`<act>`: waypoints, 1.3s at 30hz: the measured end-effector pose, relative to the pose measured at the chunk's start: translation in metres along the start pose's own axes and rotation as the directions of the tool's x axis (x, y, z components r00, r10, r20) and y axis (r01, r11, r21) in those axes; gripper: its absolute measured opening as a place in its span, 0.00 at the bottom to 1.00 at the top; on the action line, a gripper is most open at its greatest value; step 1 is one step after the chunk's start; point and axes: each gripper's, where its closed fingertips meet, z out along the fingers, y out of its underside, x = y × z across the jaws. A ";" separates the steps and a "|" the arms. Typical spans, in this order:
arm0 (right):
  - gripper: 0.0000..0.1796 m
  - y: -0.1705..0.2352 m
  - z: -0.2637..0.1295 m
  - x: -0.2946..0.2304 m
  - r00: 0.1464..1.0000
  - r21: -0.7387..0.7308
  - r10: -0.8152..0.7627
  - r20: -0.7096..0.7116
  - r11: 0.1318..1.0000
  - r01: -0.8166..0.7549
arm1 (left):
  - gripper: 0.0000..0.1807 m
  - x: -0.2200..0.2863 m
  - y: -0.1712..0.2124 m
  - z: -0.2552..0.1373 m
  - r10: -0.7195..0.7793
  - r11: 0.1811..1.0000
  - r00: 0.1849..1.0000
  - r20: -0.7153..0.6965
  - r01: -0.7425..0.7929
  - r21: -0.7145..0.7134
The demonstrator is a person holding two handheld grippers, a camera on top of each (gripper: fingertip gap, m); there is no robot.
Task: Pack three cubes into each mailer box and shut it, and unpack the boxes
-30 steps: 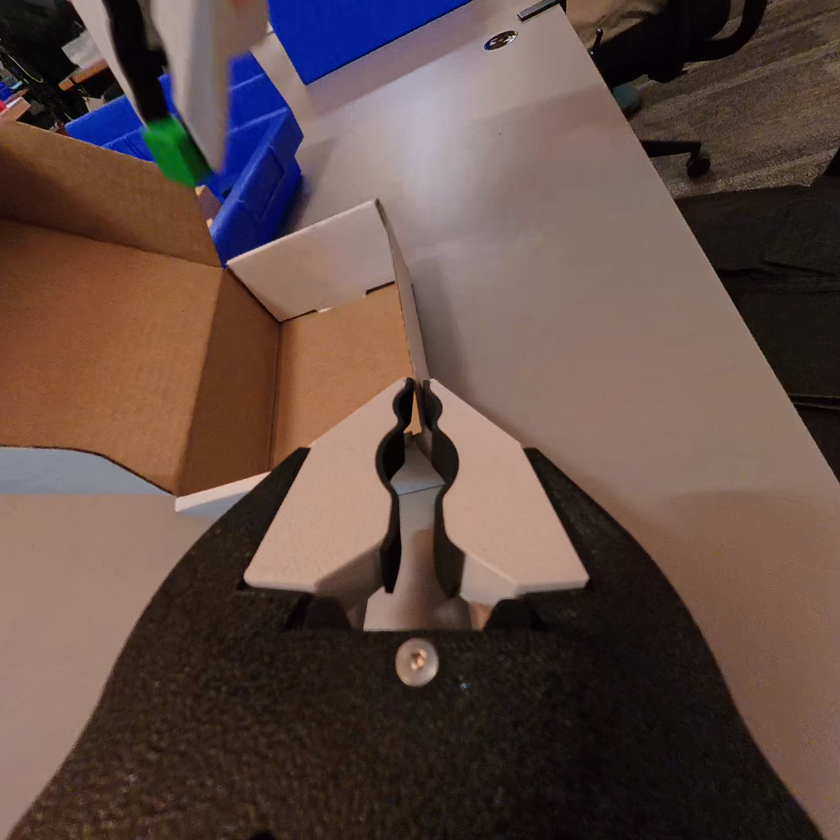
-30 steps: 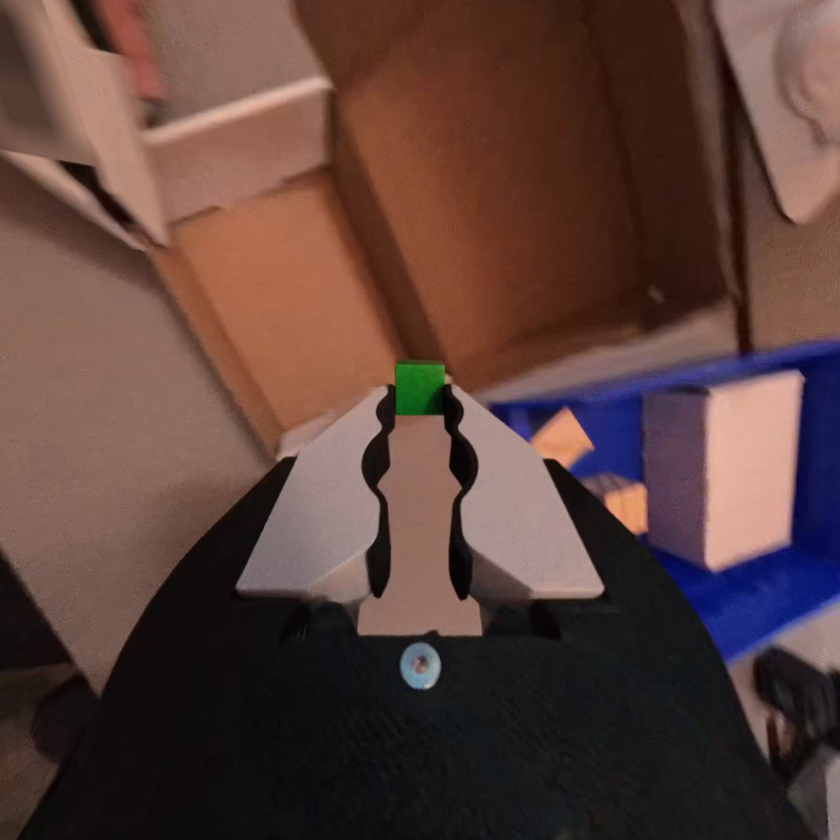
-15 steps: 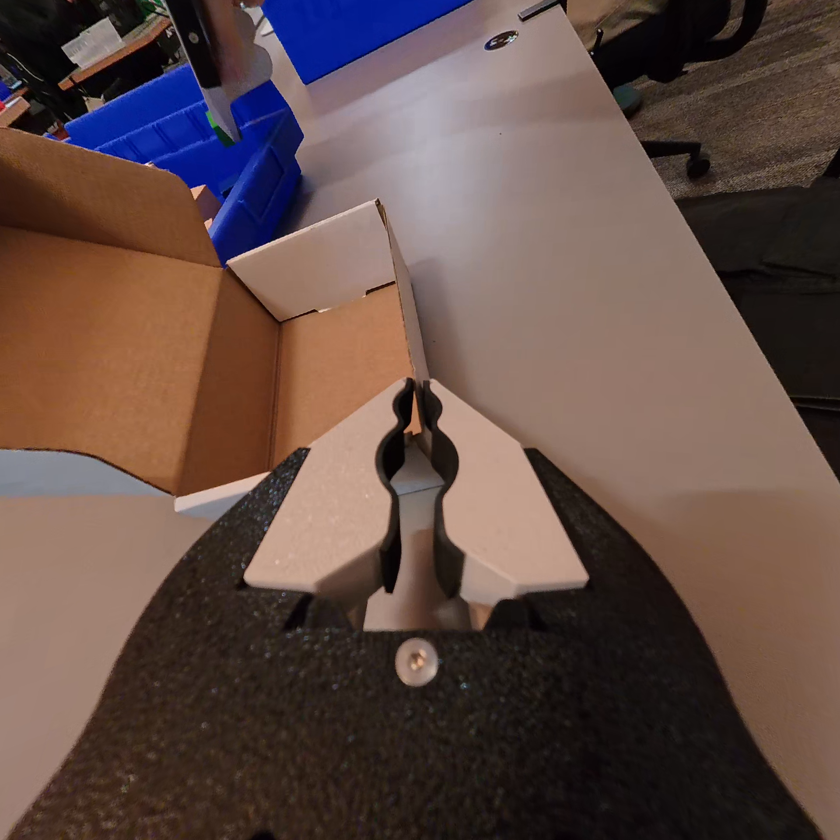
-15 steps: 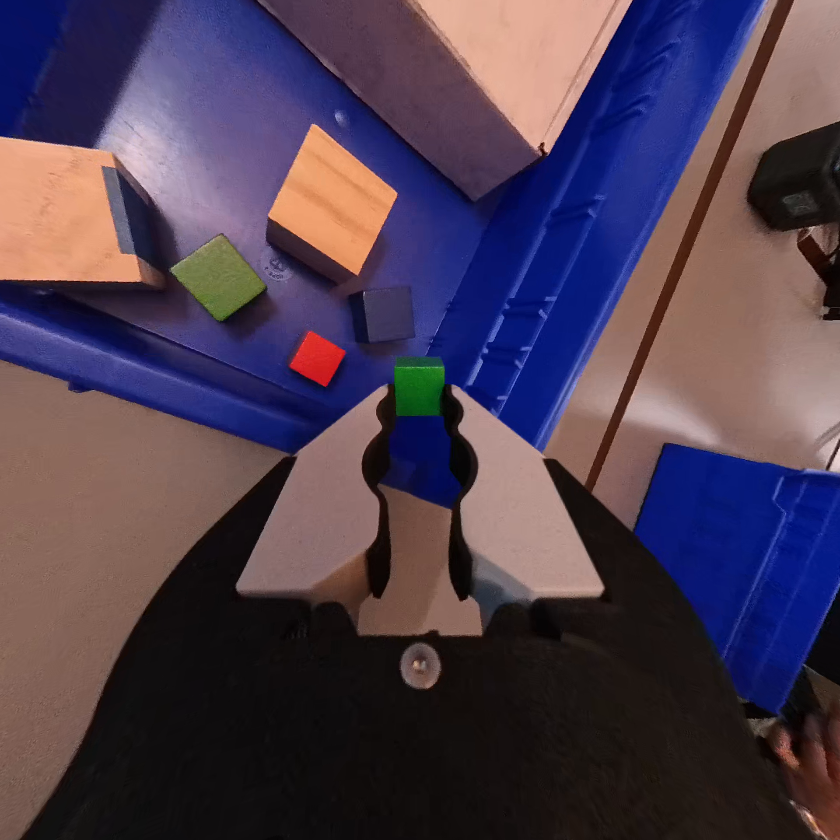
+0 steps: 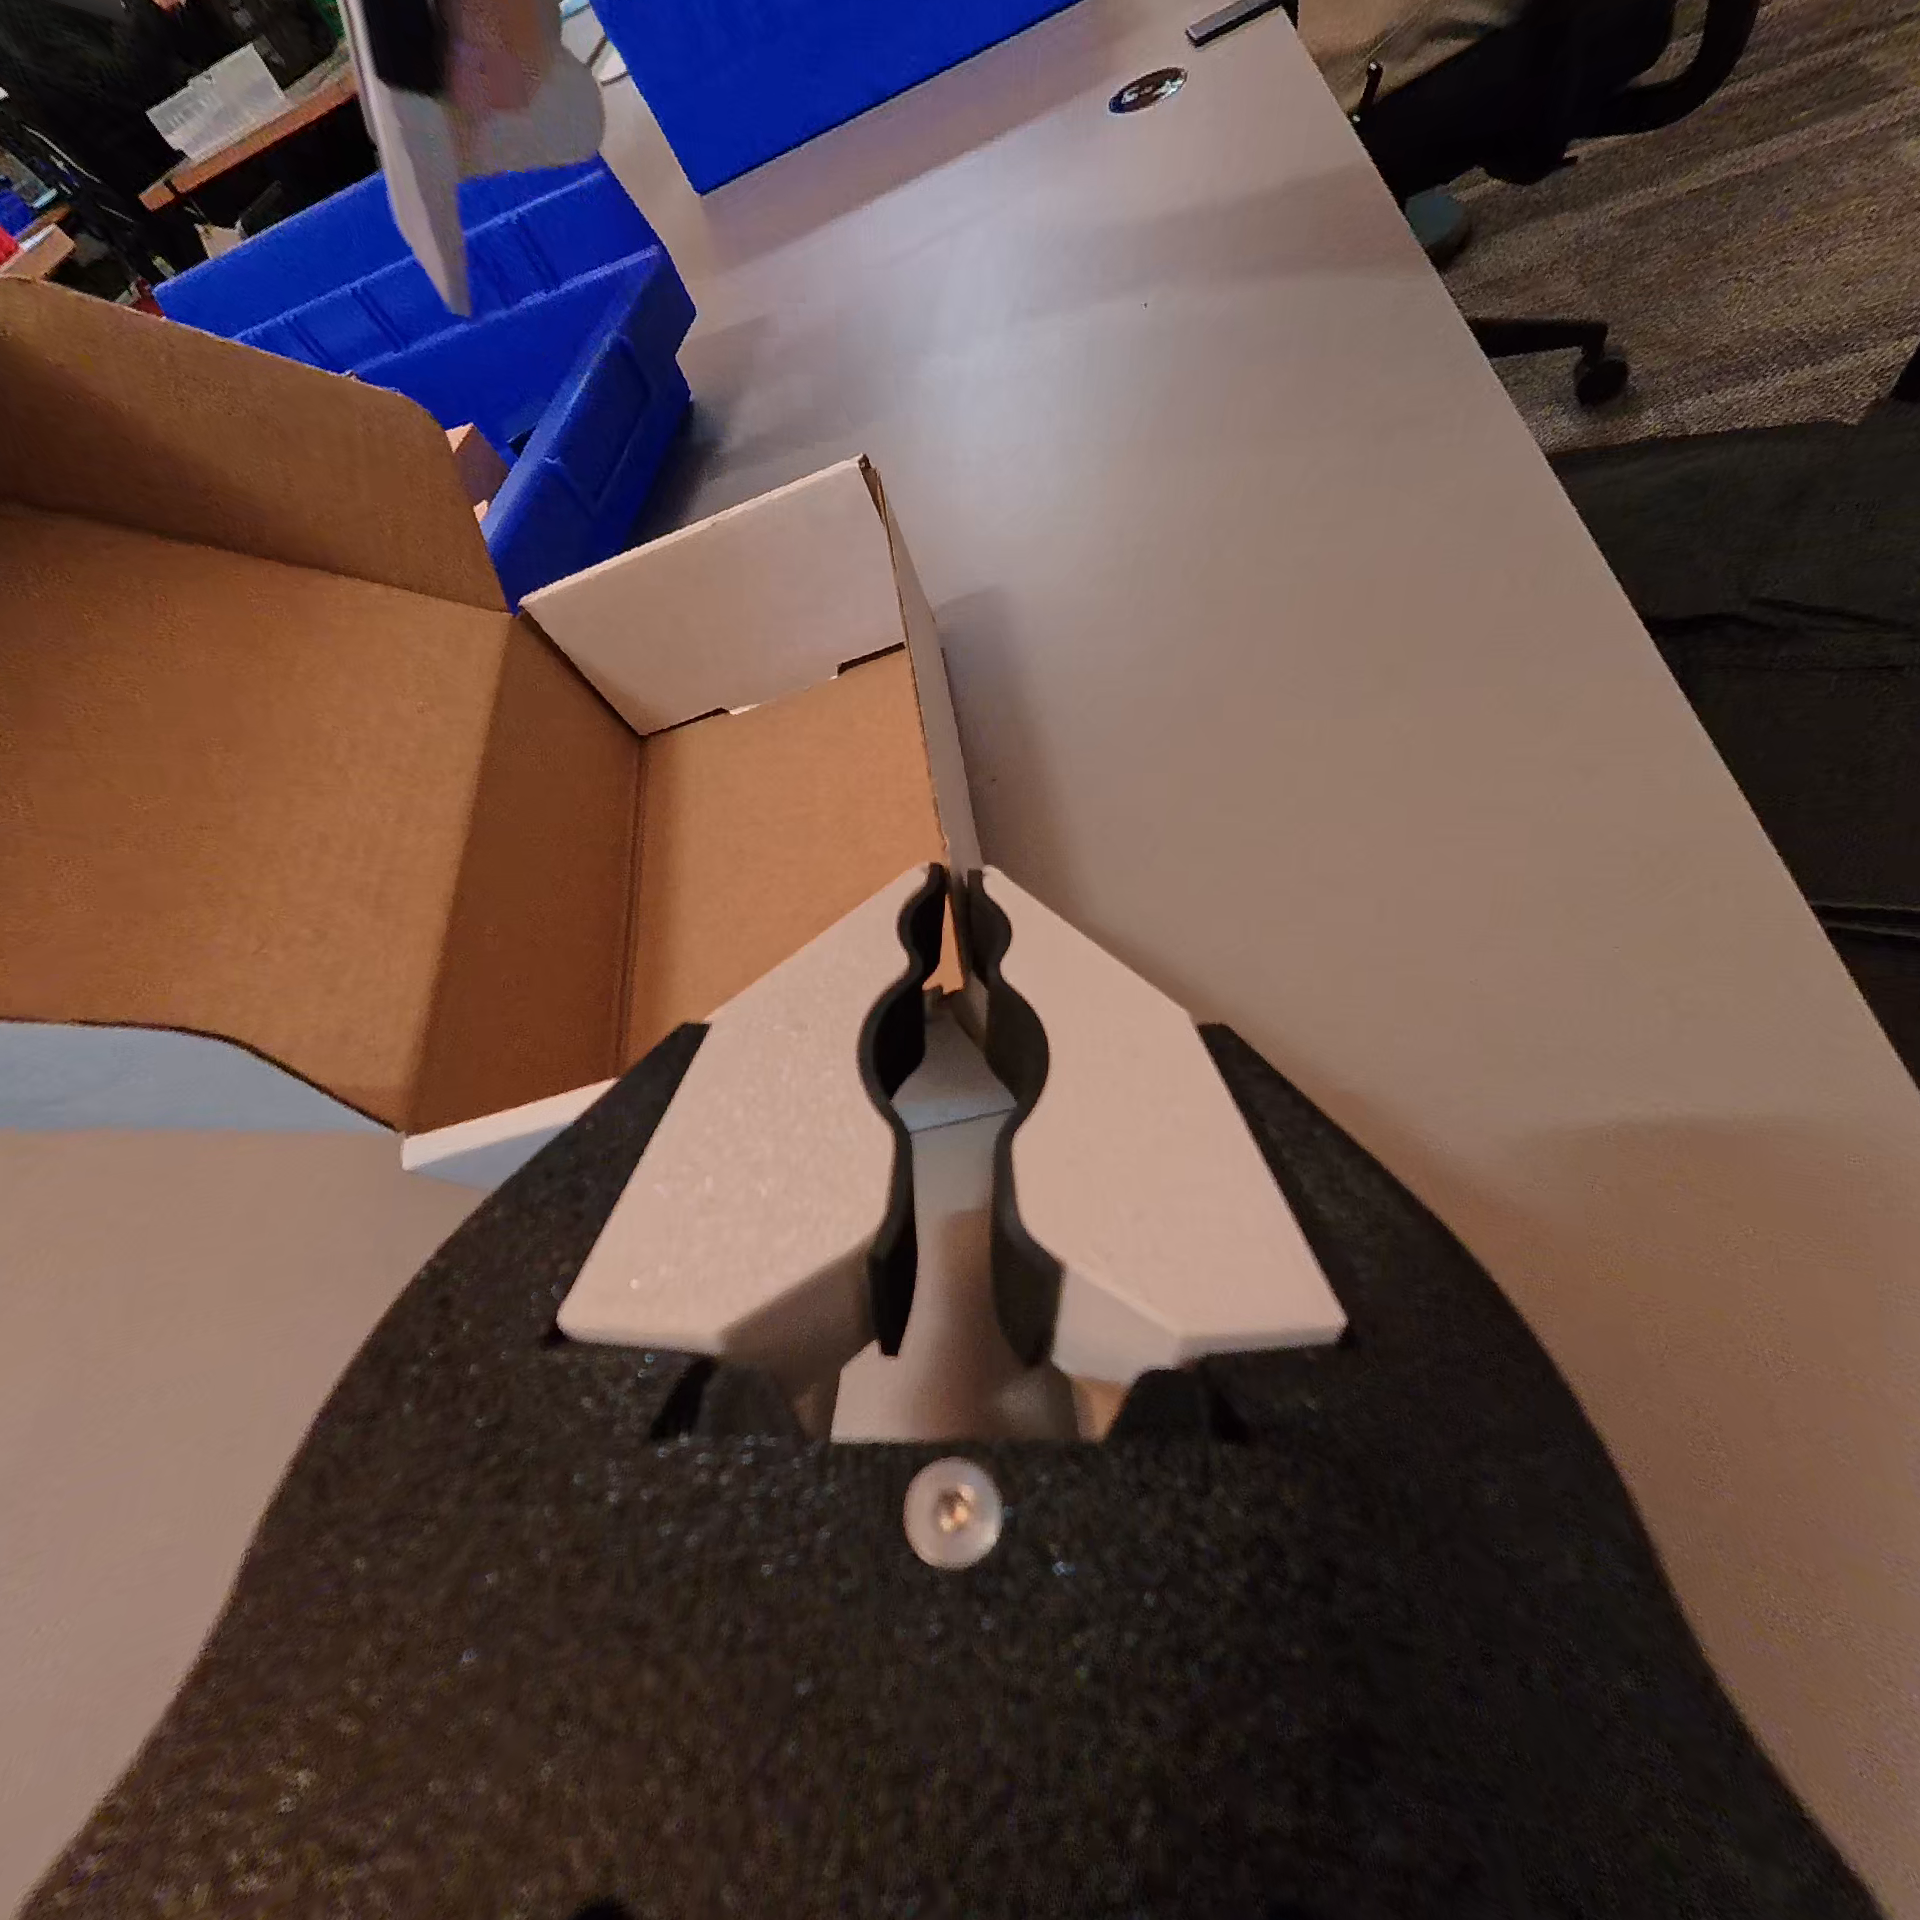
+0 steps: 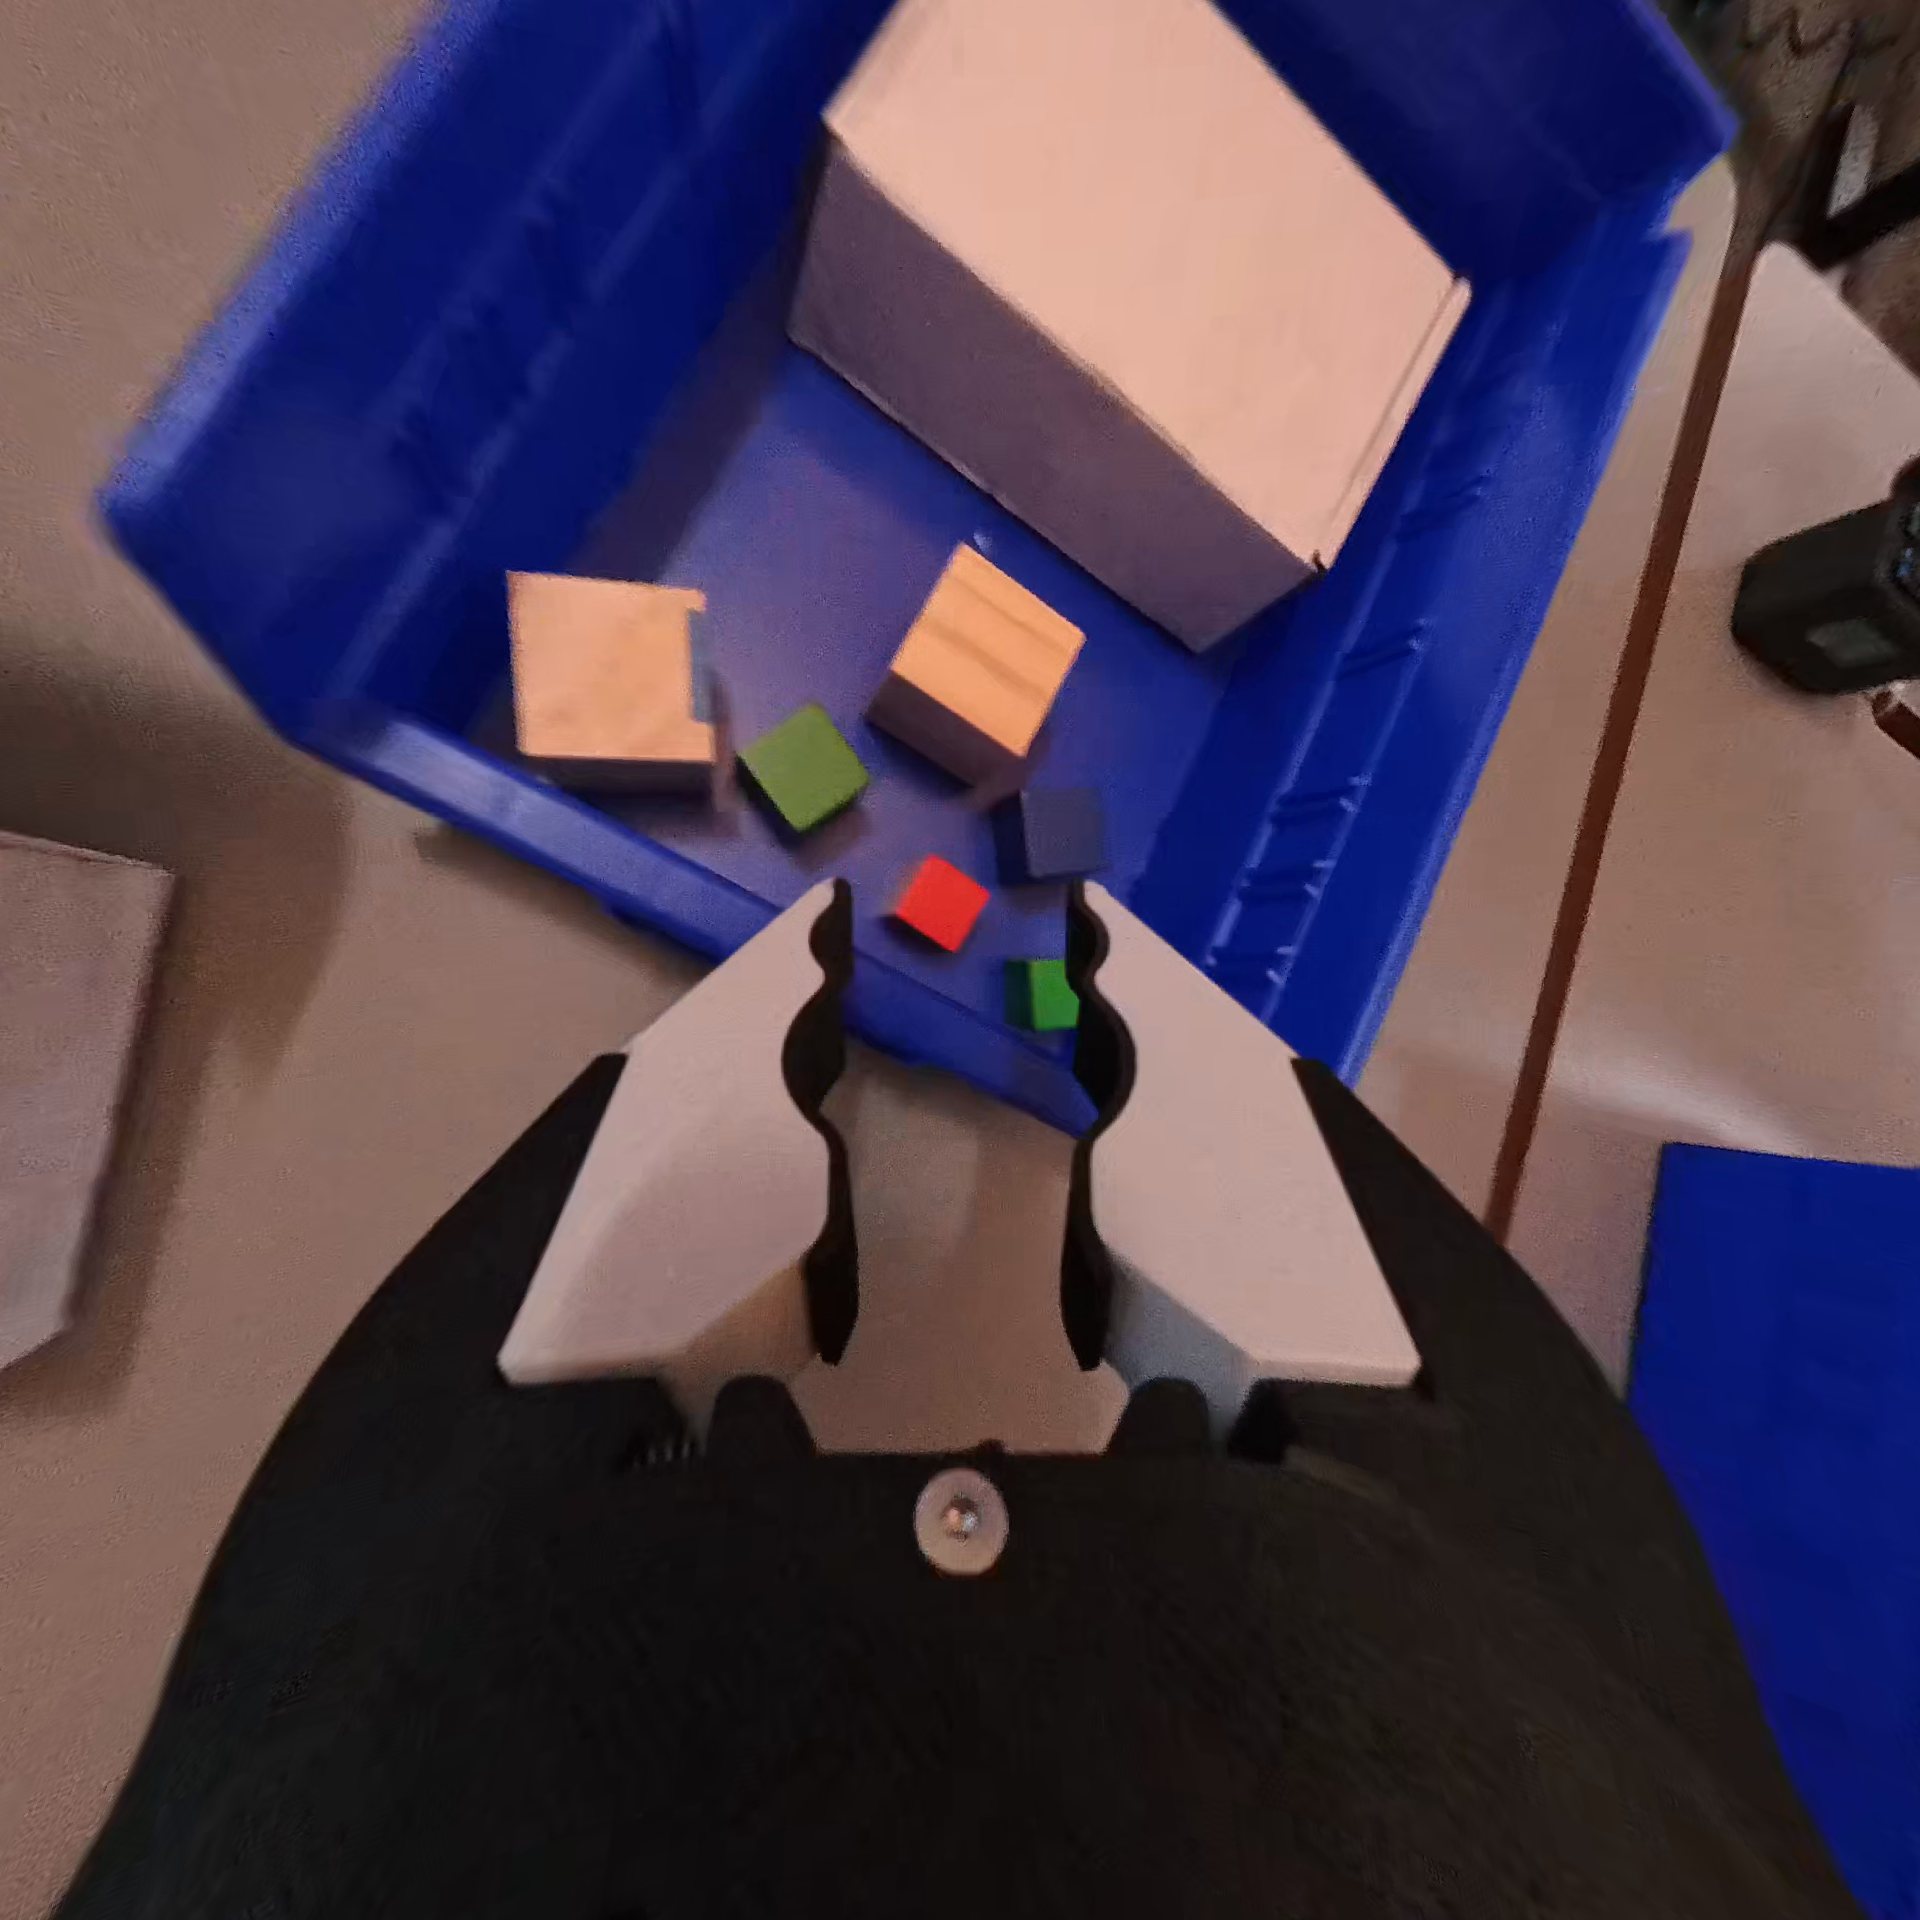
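Meanwhile, the left gripper (image 5: 958,883) pinches the thin side wall of the open box (image 5: 312,790), its fingers (image 5: 769,1122) nearly together with only the cardboard between them. The box stands on the table (image 5: 1299,623), lid raised, brown inside, and no cubes show in the part of its floor that can be seen. Just behind the box lies the bin (image 5: 561,343), blue, and the right gripper (image 5: 447,156) hangs above the bin.

In the right wrist view, the right gripper (image 6: 956,904) has its fingers (image 6: 686,1164) spread wide and holds nothing. Below it, inside the bin (image 6: 416,343), a small green cube (image 6: 1041,992) lies at the near wall, close to the right fingertip. A red cube (image 6: 941,902) sits just beyond it, a dark blue cube (image 6: 1060,833) beside that, and a larger green cube (image 6: 802,767) farther left. Two wooden blocks (image 6: 613,675) and a closed white box (image 6: 1122,312) fill the rest of the bin, the white box at the far side.
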 end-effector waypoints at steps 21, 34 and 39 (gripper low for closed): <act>0.31 -0.066 -0.053 -0.163 0.940 0.368 0.018 0.342 0.918 -0.151 | 0.01 -0.001 0.000 0.000 0.008 1.000 1.000 0.008 -0.008 -0.001; 0.01 -0.081 -0.056 -0.147 0.991 0.517 0.057 0.120 0.849 -0.112 | 0.13 -0.021 -0.007 -0.010 -0.087 0.996 0.992 0.090 0.085 0.025; 0.00 -0.066 -0.082 -0.153 0.984 0.666 0.160 0.079 0.726 -0.171 | 0.15 -0.037 -0.046 -0.043 -0.324 0.928 0.944 0.056 0.306 0.214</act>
